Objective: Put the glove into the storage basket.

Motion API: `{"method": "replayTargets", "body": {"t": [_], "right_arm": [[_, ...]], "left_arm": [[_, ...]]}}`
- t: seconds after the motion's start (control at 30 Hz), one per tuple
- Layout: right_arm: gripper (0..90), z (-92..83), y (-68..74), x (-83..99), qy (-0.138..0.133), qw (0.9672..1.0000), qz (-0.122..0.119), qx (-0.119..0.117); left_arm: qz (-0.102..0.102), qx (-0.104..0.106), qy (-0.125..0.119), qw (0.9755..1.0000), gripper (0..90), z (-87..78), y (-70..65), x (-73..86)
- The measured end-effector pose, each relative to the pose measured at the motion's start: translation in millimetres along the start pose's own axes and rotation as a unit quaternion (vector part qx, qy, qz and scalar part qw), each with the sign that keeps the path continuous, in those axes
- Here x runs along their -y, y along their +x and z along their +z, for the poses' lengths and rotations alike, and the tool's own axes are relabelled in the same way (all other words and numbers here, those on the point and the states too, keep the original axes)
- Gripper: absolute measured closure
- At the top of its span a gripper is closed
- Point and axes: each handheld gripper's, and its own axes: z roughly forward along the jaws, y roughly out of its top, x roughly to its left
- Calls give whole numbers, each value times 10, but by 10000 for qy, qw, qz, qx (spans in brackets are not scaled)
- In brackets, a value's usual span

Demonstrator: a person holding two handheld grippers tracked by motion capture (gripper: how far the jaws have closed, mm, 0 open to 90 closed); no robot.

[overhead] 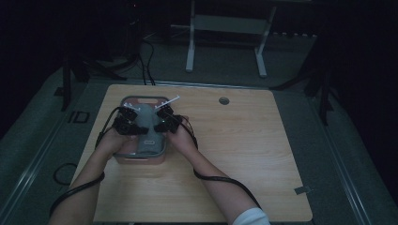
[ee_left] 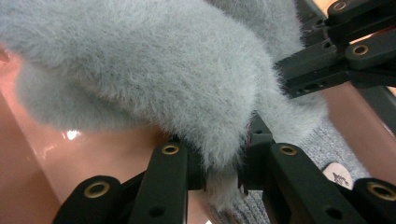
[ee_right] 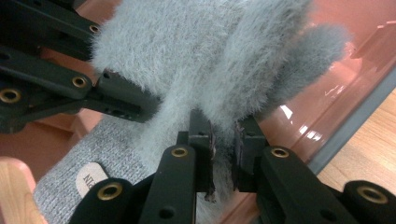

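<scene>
A grey fuzzy garment (overhead: 149, 125) is held over the pink basket (overhead: 141, 158) near the bench's left edge. The left tongs (ee_left: 223, 175) and right tongs (ee_right: 224, 154) are each clamped on its furry hem, side by side; its length runs away toward the basket's far rim.
</scene>
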Motion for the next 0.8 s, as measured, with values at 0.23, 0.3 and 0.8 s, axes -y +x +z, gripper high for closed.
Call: {"method": "replayTargets", "body": {"t": [0.23,0.3,0.8], "right_arm": [[655,35,30,-82,193,9997,-76,135],[577,1,22,-99,156,9997,-148,133],[202,-363,-99,-104,-364,9981,-295,-390]], "left_arm": [[-192,-295,264,9990,601,83,33,-17],[-247,-378,277,9986,543,99,27,-25],[-250,-844,-608,9943,104,-201,-34,-6]]}}
